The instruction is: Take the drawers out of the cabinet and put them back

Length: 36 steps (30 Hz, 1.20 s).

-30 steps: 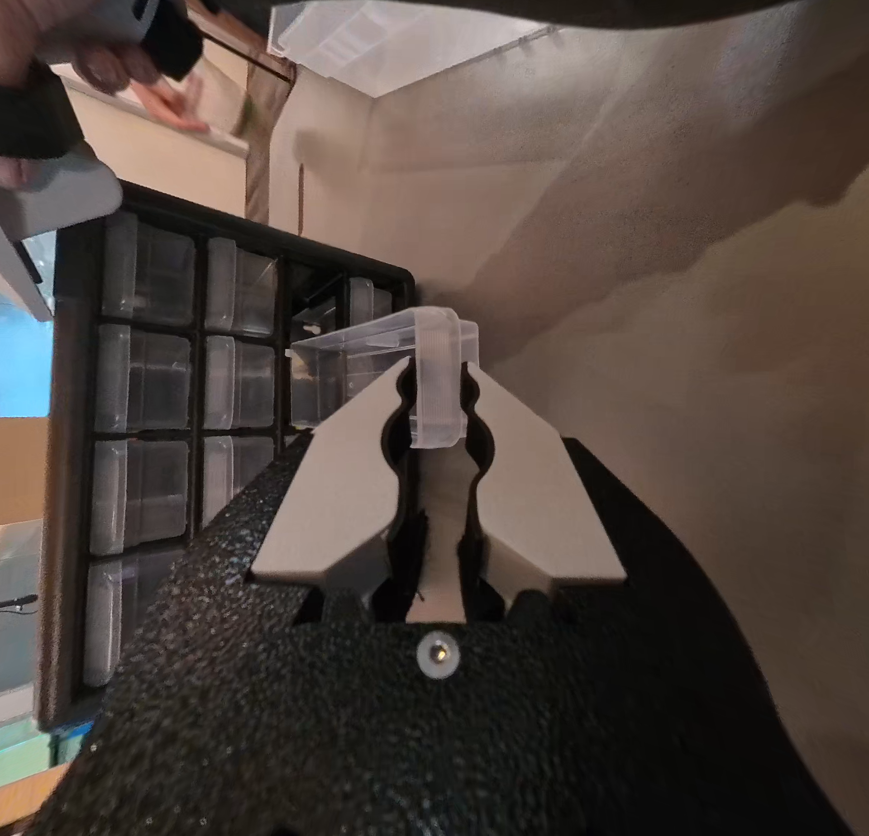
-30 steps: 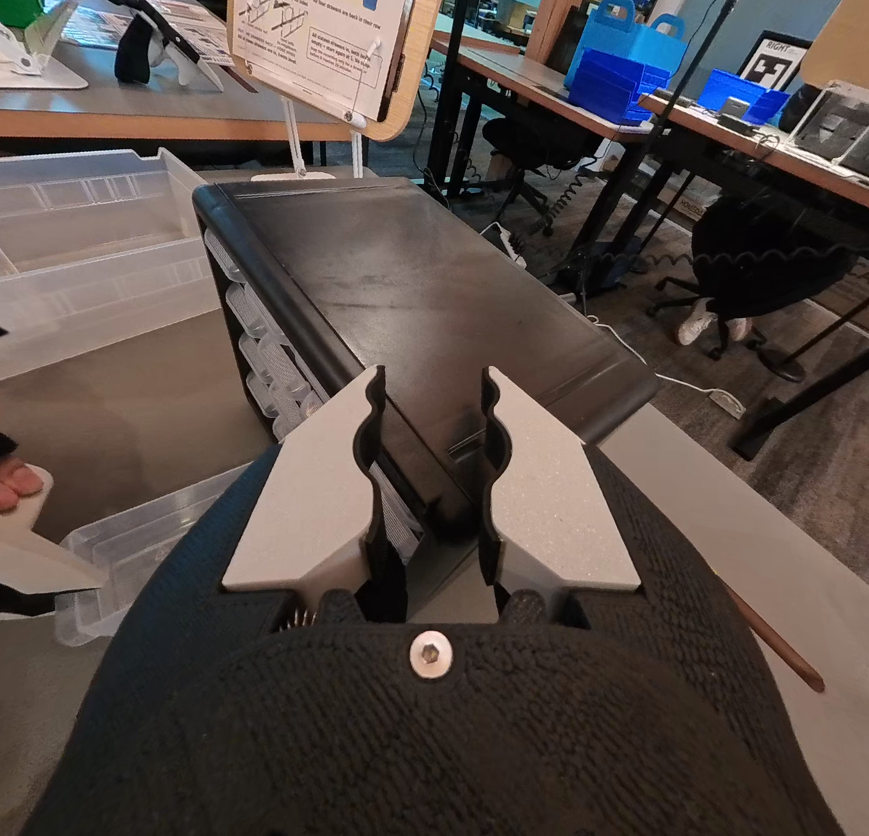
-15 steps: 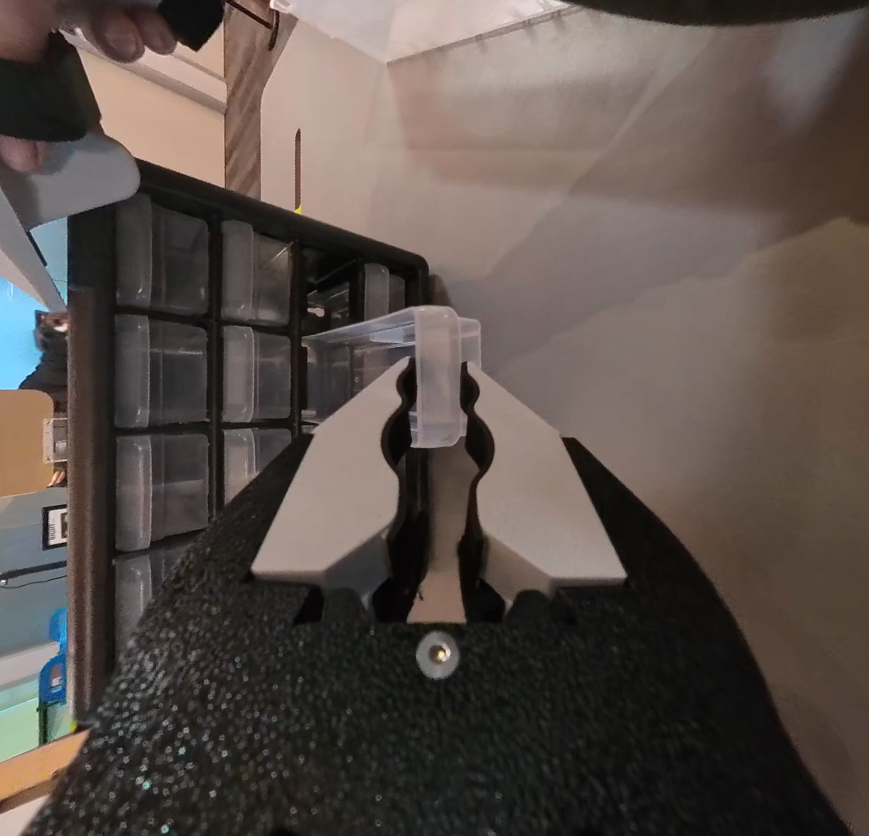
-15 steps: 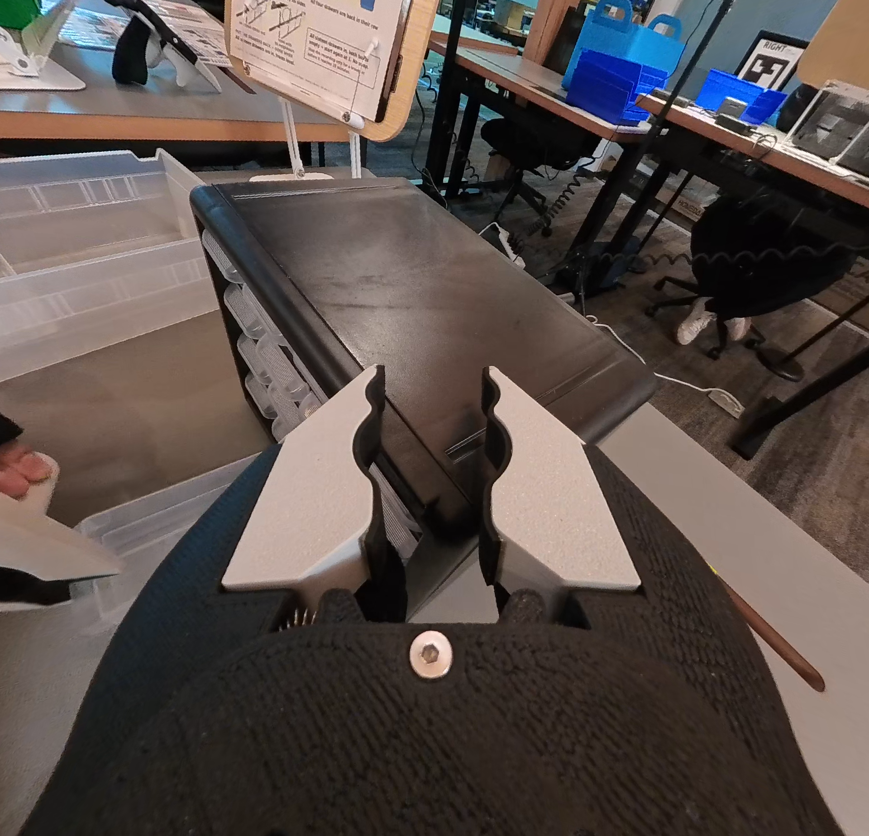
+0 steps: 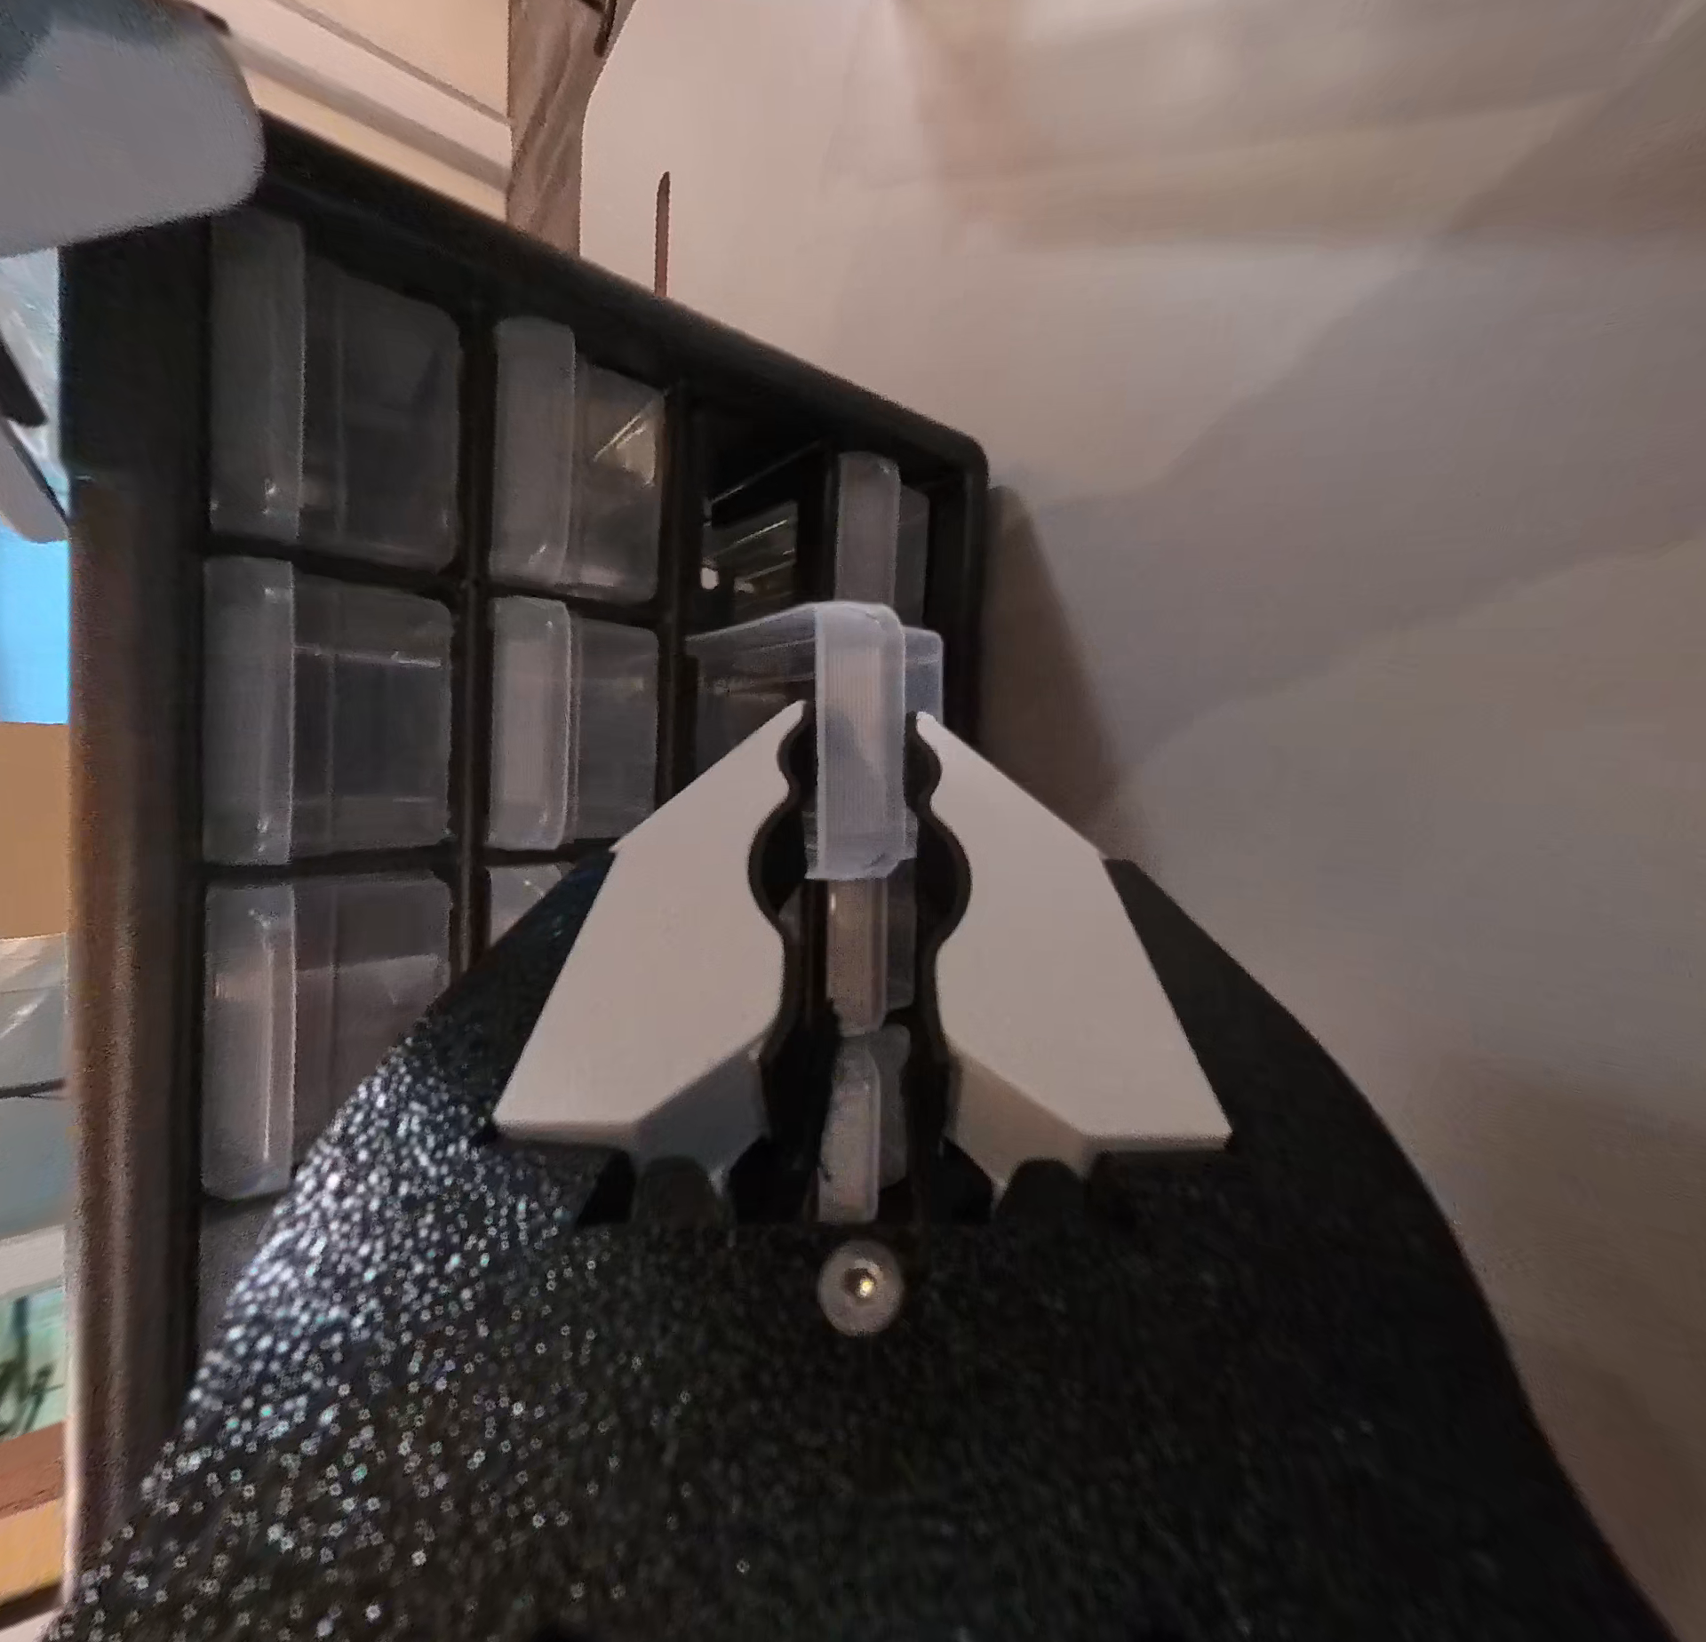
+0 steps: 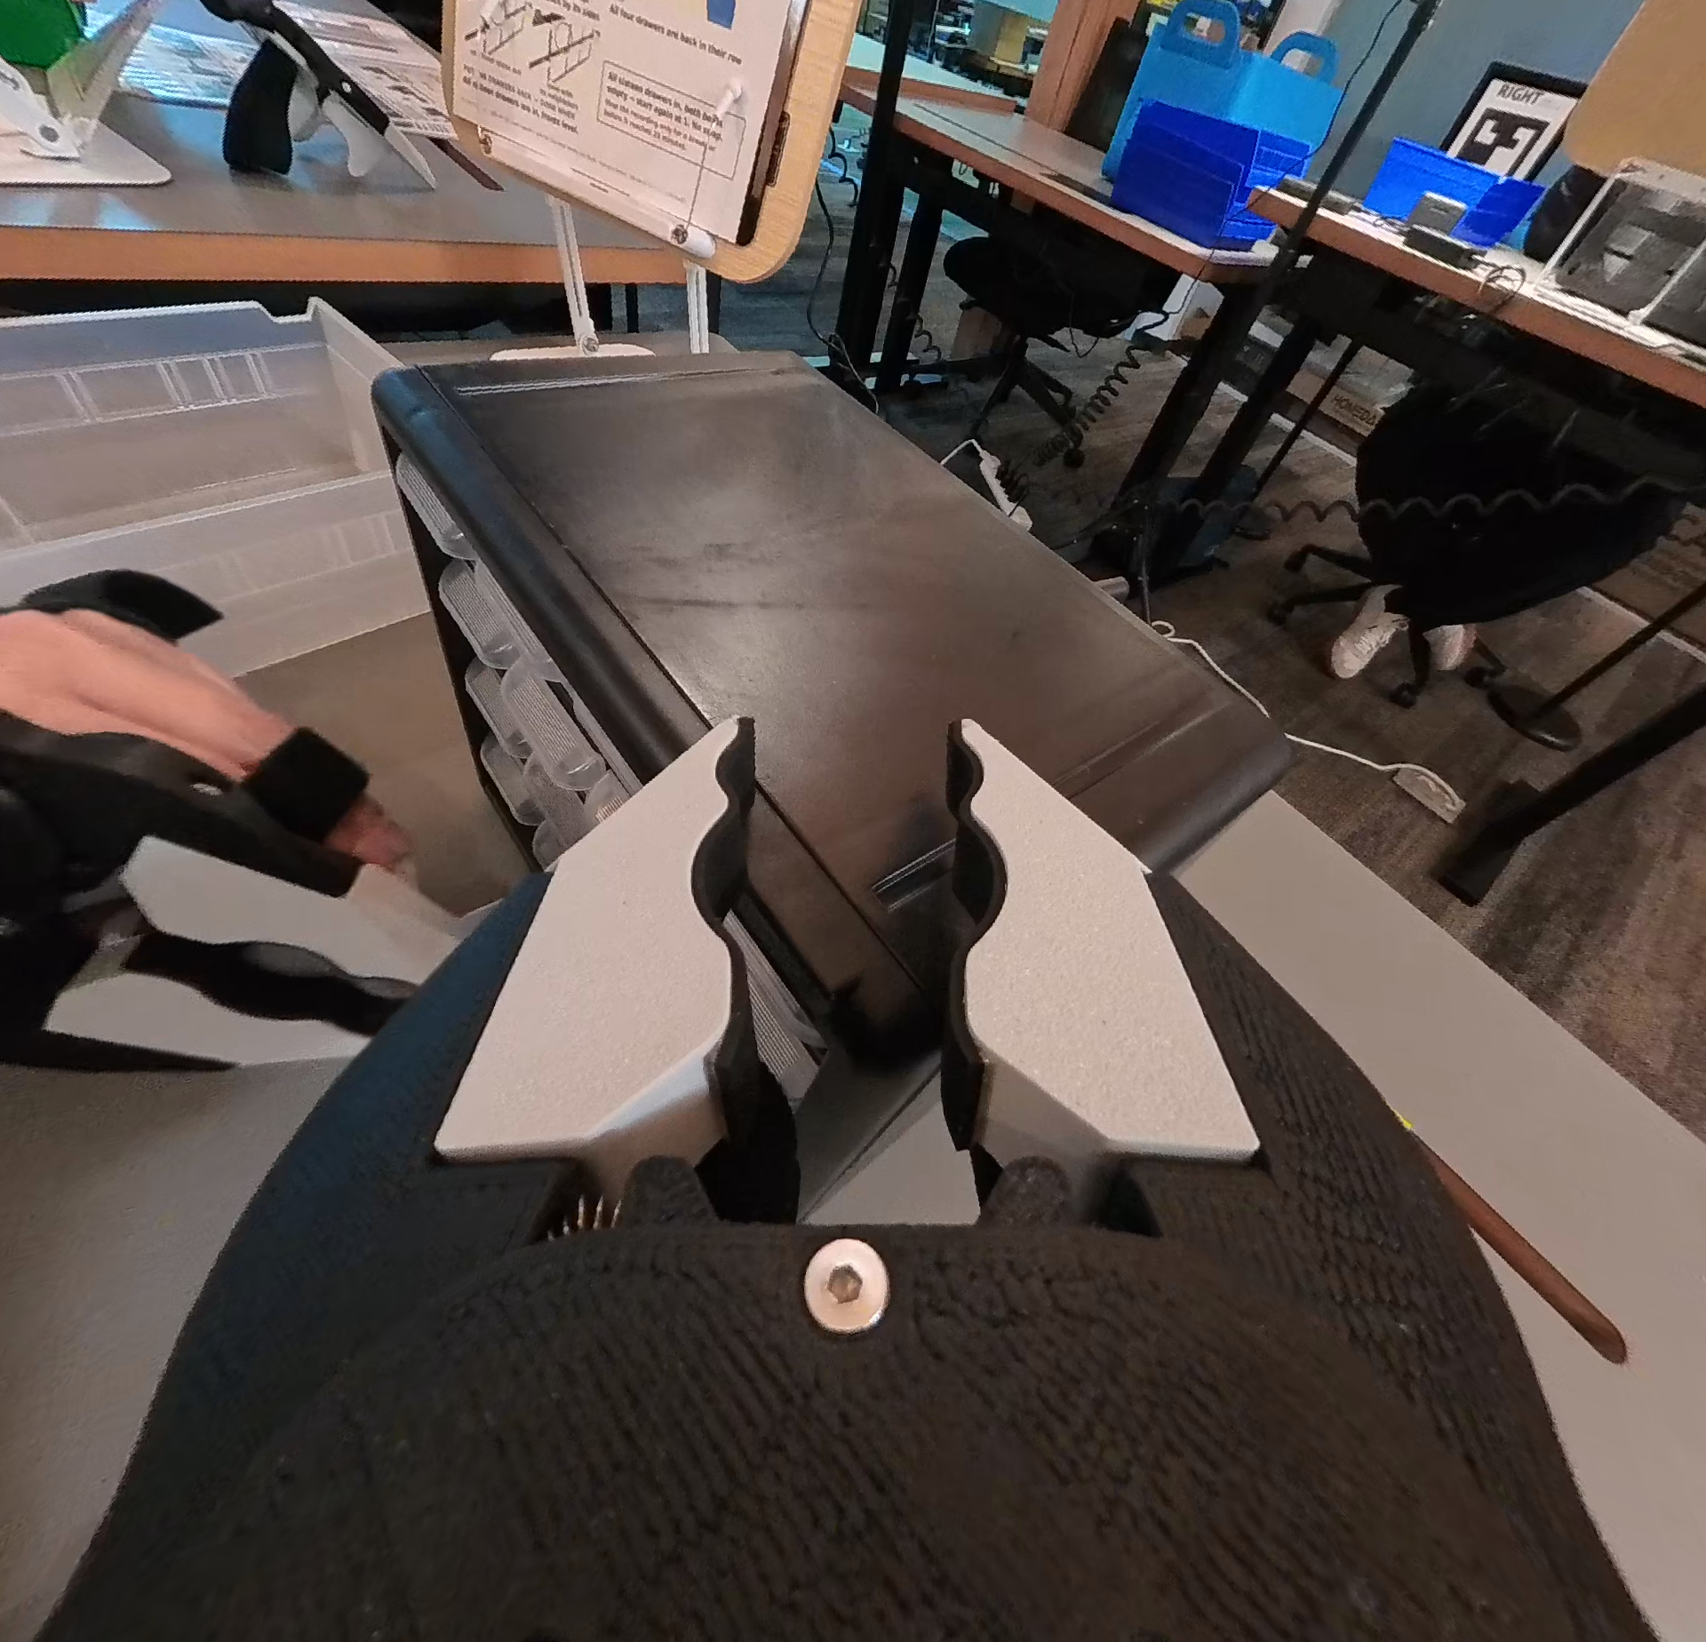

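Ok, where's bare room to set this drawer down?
The grey table strip right of the cabinet, out to the edge, is bare except a brown stick. The cabinet's flat top is free too. In front, between cabinet and clear bin, it's crowded by the left gripper holding the drawer.

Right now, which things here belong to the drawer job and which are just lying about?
Part of the job:
- black cabinet
- clear drawer pinched by its handle in the left claw
- right claw, open, over the cabinet's top

Just lying about:
- large clear bin
- instruction board
- blue bins
- office chair
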Available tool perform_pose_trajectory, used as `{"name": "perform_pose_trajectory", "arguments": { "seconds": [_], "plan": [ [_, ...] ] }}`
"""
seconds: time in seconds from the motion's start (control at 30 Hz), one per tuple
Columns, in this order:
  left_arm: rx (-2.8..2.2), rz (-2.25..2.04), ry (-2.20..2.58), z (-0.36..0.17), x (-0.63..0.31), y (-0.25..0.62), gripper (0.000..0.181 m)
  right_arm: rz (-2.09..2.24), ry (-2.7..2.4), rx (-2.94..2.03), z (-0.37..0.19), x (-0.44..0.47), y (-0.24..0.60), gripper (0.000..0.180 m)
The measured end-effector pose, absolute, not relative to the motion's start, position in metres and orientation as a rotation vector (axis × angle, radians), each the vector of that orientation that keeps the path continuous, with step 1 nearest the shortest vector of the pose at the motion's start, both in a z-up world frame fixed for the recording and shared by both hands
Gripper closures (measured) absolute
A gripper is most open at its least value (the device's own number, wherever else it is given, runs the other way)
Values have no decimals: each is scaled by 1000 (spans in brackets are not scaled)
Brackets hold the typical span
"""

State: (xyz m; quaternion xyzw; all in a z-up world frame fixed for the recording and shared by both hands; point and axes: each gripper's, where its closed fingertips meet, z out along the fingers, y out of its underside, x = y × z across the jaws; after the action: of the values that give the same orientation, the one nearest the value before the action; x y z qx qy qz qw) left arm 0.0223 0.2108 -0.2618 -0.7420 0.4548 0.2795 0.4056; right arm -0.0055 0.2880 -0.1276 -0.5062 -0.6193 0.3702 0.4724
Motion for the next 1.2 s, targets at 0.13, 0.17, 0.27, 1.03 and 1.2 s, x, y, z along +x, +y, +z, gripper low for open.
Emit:
{"name": "perform_pose_trajectory", "arguments": {
  "seconds": [0.13, 0.17, 0.27, 1.03, 1.2],
  "plan": [
    [-1834, 753, 1134, -261, 11, 227, 165, 907, -1515, -1240, -128, -6, 288, 139],
    [-1823, 776, 1119, -260, 7, 231, 165, 907, -1515, -1240, -128, -6, 288, 139],
    [-1741, 818, 1057, -256, -2, 240, 165, 907, -1515, -1239, -127, -6, 288, 139],
    [-1715, 734, 729, -273, -13, 247, 181, 902, -1508, -1245, -128, -7, 290, 139],
    [-1710, 701, 807, -272, 7, 225, 181, 901, -1508, -1244, -128, -7, 290, 139]
  ]
}}
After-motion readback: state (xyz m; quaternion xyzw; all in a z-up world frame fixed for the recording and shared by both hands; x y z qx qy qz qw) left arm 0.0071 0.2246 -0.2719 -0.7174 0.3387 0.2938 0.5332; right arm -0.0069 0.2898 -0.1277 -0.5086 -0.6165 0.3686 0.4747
